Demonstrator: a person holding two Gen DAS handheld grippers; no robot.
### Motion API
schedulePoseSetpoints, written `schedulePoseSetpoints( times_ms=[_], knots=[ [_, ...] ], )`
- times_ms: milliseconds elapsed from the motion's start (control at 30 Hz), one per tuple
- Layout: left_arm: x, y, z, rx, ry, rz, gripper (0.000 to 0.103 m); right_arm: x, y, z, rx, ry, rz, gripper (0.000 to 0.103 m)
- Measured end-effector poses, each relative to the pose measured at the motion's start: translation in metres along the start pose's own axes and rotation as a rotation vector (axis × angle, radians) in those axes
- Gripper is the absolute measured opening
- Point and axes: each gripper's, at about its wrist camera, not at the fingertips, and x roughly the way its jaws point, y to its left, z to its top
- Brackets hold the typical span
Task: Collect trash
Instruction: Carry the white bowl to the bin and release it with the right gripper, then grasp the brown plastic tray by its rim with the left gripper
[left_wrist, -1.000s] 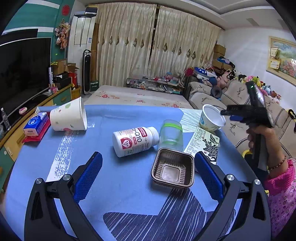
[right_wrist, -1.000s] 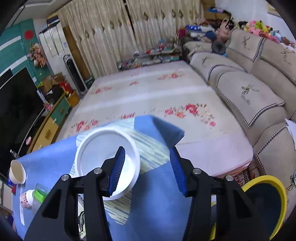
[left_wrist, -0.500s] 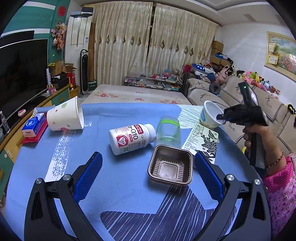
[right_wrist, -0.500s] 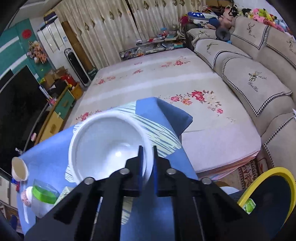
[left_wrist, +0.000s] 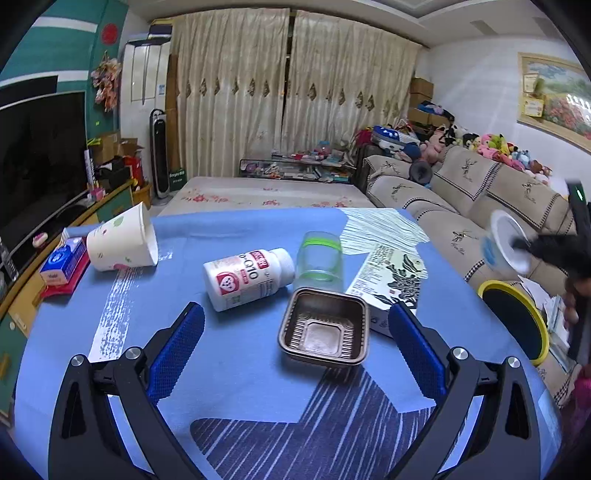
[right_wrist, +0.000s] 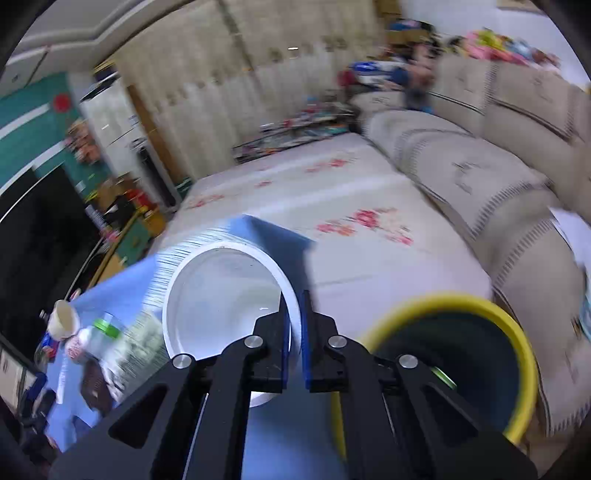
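Observation:
My right gripper (right_wrist: 295, 306) is shut on the rim of a white plastic cup (right_wrist: 221, 295), held in the air beside the table edge. The yellow-rimmed bin (right_wrist: 443, 350) opens just right of it. In the left wrist view the same white cup (left_wrist: 508, 243) hangs off the table's right side, above the bin (left_wrist: 517, 317). My left gripper (left_wrist: 295, 336) is open over the blue tablecloth (left_wrist: 240, 376), with a brown square tray (left_wrist: 325, 332) between its fingers, untouched.
On the cloth lie a white pill bottle (left_wrist: 247, 277), a clear cup with green bands (left_wrist: 319, 260), a printed carton (left_wrist: 391, 280), a tipped paper cup (left_wrist: 122, 242) and a blue tissue pack (left_wrist: 61, 264). A sofa (left_wrist: 461, 206) runs along the right.
The right gripper closed on the white cup's rim, lifted it off the table and carried it right, out over the bin. The left gripper barely moved.

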Motion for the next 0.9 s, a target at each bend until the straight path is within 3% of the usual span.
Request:
schedulePoseSetpoints(
  times_ms=[167,367,500,600,900],
  knots=[
    [0.002,-0.010,-0.004,0.035,0.014,-0.015,0.098,-0.004,-0.075,-0.035,0.131,0.049,-0.112,0.005],
    [0.002,-0.018,-0.006,0.067,0.017,-0.013,0.098,0.013,-0.118,-0.061,0.198,0.109,-0.178,0.005],
    [0.002,-0.017,-0.006,0.054,0.023,-0.025,0.098,0.020,-0.125,-0.065,0.212,0.116,-0.217,0.013],
    [0.004,-0.017,-0.007,0.057,0.027,-0.022,0.098,0.016,-0.124,-0.065,0.215,0.086,-0.235,0.036],
    [0.003,-0.020,-0.008,0.074,0.028,-0.026,0.098,-0.001,-0.106,-0.072,0.210,0.050,-0.187,0.045]
  ],
)
